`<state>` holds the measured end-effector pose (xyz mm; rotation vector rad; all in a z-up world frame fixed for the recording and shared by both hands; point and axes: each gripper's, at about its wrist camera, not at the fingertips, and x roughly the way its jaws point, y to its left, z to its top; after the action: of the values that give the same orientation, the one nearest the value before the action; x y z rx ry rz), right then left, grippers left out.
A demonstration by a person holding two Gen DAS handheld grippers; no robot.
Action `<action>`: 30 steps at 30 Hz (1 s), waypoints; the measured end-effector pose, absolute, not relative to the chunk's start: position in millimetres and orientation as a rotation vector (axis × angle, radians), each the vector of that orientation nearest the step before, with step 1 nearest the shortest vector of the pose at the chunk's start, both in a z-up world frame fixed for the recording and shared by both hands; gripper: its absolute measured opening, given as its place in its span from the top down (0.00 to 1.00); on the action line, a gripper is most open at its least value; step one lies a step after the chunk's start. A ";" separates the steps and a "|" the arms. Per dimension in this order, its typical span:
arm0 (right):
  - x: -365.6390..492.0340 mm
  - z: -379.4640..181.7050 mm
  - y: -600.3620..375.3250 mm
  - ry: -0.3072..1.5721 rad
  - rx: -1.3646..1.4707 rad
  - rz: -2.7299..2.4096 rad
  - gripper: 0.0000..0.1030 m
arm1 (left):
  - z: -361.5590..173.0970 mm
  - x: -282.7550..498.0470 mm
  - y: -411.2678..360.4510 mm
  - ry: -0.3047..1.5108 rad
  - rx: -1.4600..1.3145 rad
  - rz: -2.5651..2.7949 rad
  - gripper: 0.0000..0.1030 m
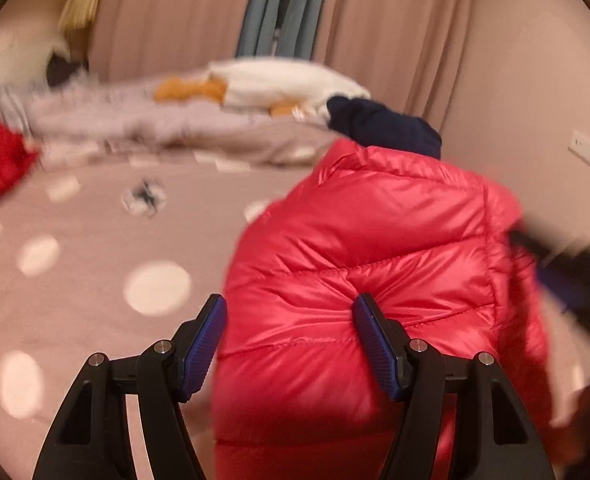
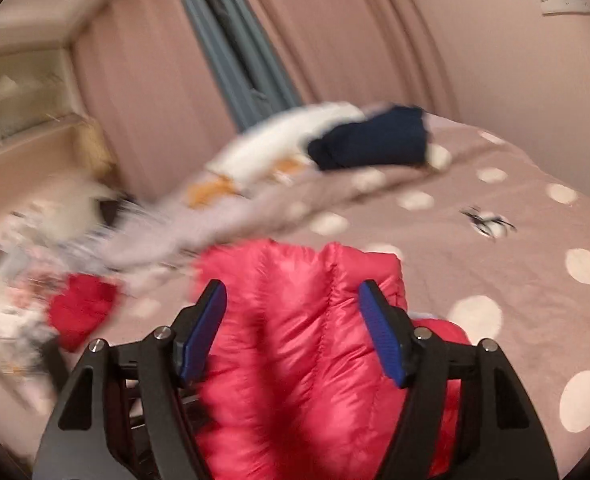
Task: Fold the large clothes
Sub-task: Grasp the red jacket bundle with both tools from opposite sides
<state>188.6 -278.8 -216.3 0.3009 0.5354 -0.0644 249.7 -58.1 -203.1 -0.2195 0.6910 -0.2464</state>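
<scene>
A shiny red quilted puffer jacket [image 1: 375,264] lies bunched on a pink bed with white dots [image 1: 95,264]. My left gripper [image 1: 291,312] is open, its blue pads wide apart, with the jacket's fabric between and behind the fingers. In the right wrist view the same jacket [image 2: 303,340] fills the gap of my right gripper [image 2: 293,300], which is also open. Both views are blurred by motion. The right gripper's dark body [image 1: 567,276] shows at the jacket's right edge in the left wrist view.
A dark navy garment [image 1: 383,124] and a white plush toy with orange parts [image 1: 279,84] lie at the far side of the bed. Another red piece of cloth [image 2: 83,308] lies to the left. Pink curtains [image 2: 335,40] hang behind. Shelves [image 2: 19,92] stand at far left.
</scene>
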 end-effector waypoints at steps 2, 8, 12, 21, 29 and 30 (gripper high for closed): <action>207.1 -250.0 -294.0 0.621 0.317 -0.163 0.28 | -215.5 261.7 -49.1 0.744 -0.337 -0.294 0.32; 223.1 -314.4 -346.1 0.690 0.622 -0.001 0.22 | -236.5 276.1 -57.5 0.748 -0.351 -0.303 0.14; 214.3 -323.2 -335.8 0.635 0.576 -0.034 0.20 | -239.6 267.0 -68.5 0.666 -0.316 -0.254 0.14; 221.3 -329.6 -336.9 0.629 0.583 -0.059 0.16 | -245.9 269.1 -67.4 0.611 -0.322 -0.235 0.13; 219.7 -329.9 -335.4 0.603 0.575 -0.074 0.13 | -245.3 265.2 -68.8 0.593 -0.304 -0.211 0.11; 219.2 -330.0 -335.3 0.602 0.577 -0.072 0.12 | -244.8 264.0 -69.6 0.586 -0.292 -0.205 0.11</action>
<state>219.2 -335.3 -330.0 0.5775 0.6021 -0.0716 264.0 -69.6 -244.8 -0.2920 0.5860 -0.2051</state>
